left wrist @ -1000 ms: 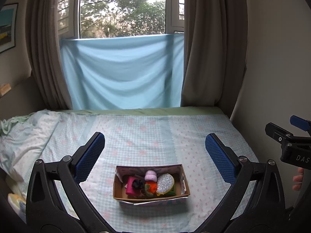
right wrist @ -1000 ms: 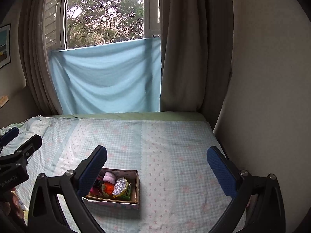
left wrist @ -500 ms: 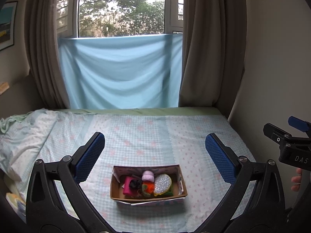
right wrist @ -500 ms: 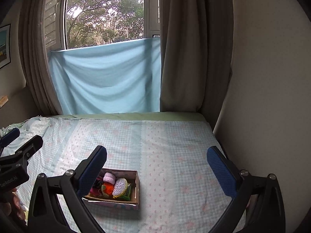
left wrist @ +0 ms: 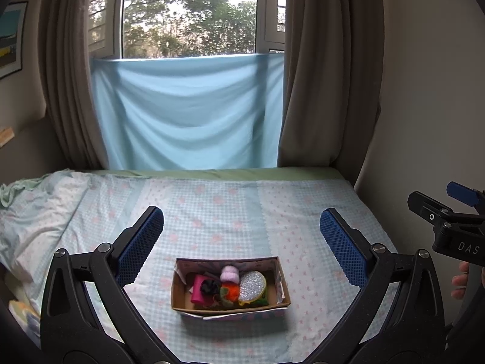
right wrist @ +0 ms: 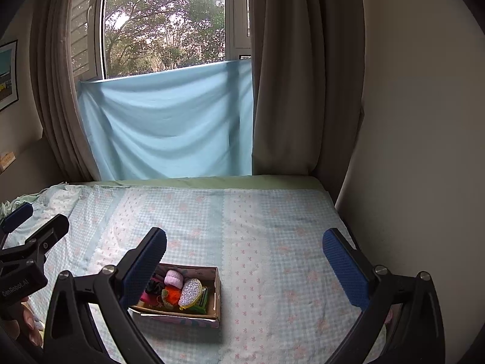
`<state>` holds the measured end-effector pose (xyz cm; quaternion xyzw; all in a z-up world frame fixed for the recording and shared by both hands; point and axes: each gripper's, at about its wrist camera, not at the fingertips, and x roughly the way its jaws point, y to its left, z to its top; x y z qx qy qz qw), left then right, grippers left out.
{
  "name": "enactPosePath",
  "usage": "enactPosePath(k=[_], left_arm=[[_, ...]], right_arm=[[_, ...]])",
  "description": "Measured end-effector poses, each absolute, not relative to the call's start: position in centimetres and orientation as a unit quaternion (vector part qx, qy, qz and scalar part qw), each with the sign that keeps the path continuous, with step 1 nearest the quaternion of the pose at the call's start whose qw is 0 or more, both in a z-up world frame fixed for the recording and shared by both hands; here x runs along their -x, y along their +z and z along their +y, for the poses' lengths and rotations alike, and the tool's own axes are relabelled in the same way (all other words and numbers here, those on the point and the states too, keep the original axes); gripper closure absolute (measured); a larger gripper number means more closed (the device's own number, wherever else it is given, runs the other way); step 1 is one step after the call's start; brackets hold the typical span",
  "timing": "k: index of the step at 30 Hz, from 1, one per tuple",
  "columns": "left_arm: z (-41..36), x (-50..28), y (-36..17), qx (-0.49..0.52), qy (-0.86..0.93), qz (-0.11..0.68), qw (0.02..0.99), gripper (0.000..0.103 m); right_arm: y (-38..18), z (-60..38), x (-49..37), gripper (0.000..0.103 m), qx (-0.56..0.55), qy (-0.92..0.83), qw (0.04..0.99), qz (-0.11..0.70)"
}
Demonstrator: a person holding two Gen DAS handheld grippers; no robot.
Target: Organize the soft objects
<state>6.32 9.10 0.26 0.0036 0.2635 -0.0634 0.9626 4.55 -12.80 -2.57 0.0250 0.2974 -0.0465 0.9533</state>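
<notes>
Soft objects (left wrist: 230,285) in cardboard box (left wrist: 282,276) | left gripper (left wrist: 241,236) fingers wide apart, empty | right gripper (right wrist: 244,257) same

A bed (left wrist: 242,212) carries everything, spread with a pale blue checked sheet (right wrist: 272,242) patterned with small pink motifs. A green under-sheet (left wrist: 242,173) shows along its far edge. Toward the left the bedding (left wrist: 36,212) lies rumpled. A small cardboard box (left wrist: 230,306) sits directly on the sheet near the front, filled with soft items.
</notes>
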Motion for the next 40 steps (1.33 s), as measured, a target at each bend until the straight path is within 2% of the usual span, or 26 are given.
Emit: enactPosePath(k=[23, 34, 40], left_arm=[[8.2, -5.8, 0.5, -0.016, -0.062, 0.248, 0.967, 0.000], [7.7, -4.6, 1.3, -0.033, -0.043, 0.201, 0.978, 0.000], [7.6, -5.0, 0.9, -0.023, -0.057, 0.205, 0.977, 0.000]], right_arm=[[-2.1, -13.2, -4.1, 0.000, -0.025, -0.050, 0.956, 0.287], [-2.2, -13.2, -4.4, 0.000, -0.024, -0.049, 0.956, 0.288], [-2.7, -13.5, -5.0, 0.000, -0.023, -0.042, 0.952, 0.301]])
